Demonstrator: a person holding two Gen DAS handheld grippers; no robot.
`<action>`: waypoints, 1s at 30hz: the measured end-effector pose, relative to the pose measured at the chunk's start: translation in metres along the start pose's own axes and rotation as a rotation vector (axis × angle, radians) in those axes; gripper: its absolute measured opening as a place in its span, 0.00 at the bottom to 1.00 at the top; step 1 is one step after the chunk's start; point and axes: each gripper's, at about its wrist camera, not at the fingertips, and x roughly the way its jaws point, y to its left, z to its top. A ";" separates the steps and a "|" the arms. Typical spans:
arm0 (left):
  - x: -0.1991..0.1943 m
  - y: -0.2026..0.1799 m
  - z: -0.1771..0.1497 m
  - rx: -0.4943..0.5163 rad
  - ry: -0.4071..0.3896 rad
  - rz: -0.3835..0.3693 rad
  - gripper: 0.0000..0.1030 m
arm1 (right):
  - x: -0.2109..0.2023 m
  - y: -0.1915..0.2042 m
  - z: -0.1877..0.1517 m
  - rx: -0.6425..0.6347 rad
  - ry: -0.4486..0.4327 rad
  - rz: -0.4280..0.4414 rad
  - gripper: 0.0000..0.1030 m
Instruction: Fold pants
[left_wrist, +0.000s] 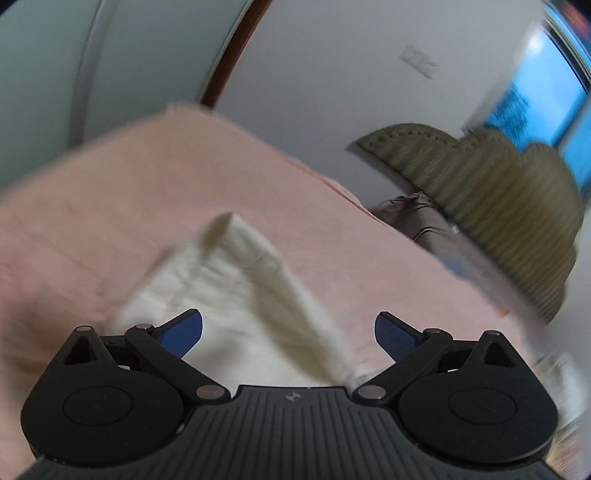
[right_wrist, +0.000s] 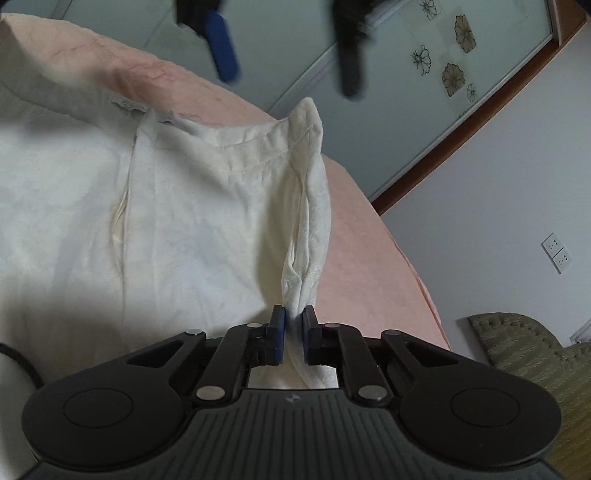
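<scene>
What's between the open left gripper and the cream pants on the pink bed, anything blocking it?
Nothing visible. The left gripper hangs open with the pants right beneath its fingers, only air between them, on the pink bedcover. The right gripper is shut on a pinched fold of the pants.

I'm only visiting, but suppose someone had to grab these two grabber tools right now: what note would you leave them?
Right gripper: shut on a pinched fold of the cream pants.
Left gripper: open, empty, above the pants.
Pants: spread on the pink bed cover, one edge lifted by the right gripper.
Done: one edge gripped.
Left: probably grab a second edge with the left, then fold.
</scene>
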 end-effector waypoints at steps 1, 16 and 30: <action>0.014 0.005 0.009 -0.058 0.030 -0.002 0.95 | -0.002 -0.002 -0.003 0.007 -0.001 0.000 0.09; 0.073 0.071 0.005 -0.524 0.199 -0.169 0.02 | -0.013 0.007 -0.015 -0.016 -0.029 -0.059 0.11; -0.029 0.063 -0.056 -0.238 0.060 -0.243 0.02 | -0.049 -0.031 -0.064 0.093 0.123 -0.194 0.28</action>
